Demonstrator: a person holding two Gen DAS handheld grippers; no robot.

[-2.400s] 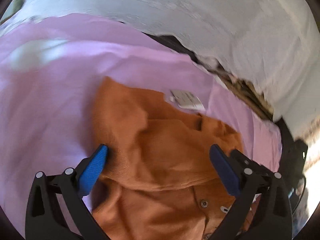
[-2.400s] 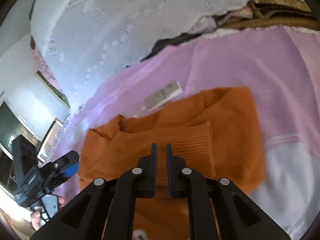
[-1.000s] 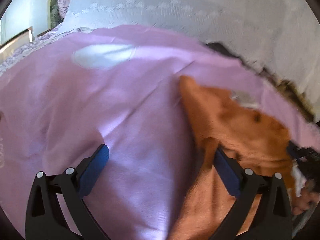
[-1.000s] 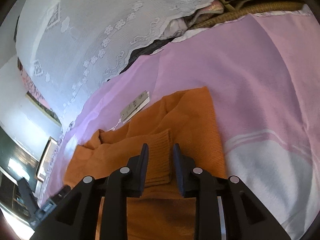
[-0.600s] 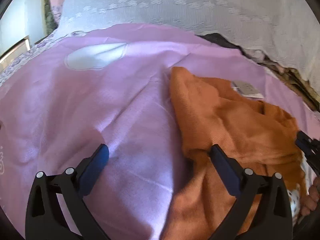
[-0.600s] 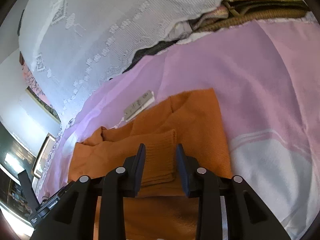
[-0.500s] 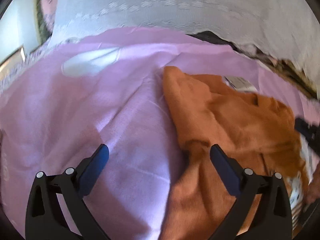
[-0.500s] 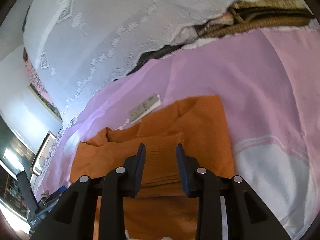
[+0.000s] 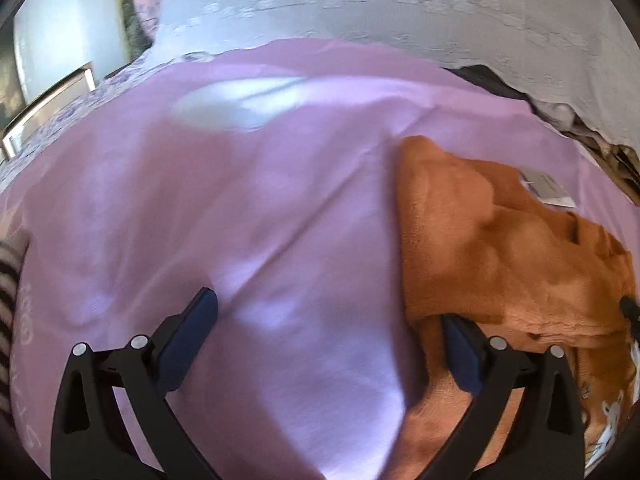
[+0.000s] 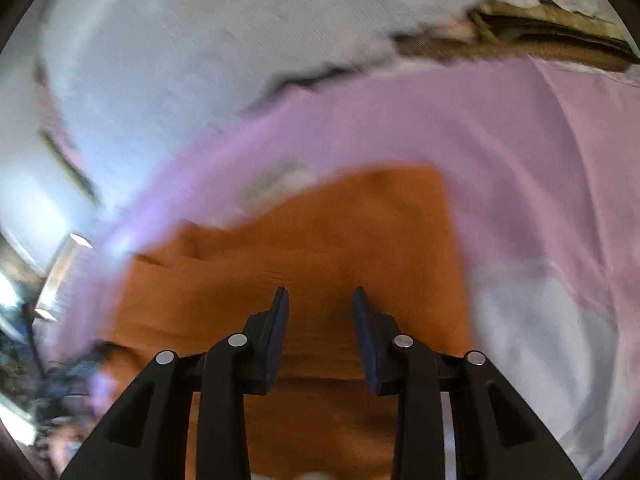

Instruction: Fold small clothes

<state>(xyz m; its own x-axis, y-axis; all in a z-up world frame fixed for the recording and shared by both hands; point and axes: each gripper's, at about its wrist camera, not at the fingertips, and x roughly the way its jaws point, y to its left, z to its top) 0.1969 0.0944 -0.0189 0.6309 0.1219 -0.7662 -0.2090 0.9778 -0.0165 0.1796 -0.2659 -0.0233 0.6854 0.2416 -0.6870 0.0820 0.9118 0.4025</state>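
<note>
Jaws released on both; orange garment (image 9: pixel 500 256) edge by left gripper (image 9: pixel 328 332); pink sheet (image 9: pixel 240 220) beside it.

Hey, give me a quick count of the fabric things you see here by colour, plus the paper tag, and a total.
Orange garment: 1
Pink sheet: 1
White lace cloth: 1
Striped fabric at the left edge: 1
Paper tag: 1
Total: 5

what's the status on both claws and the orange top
Left claw open, empty, over pink sheet. Right claw open above orange top, not gripping. Paper tag lies at its far edge.
</note>
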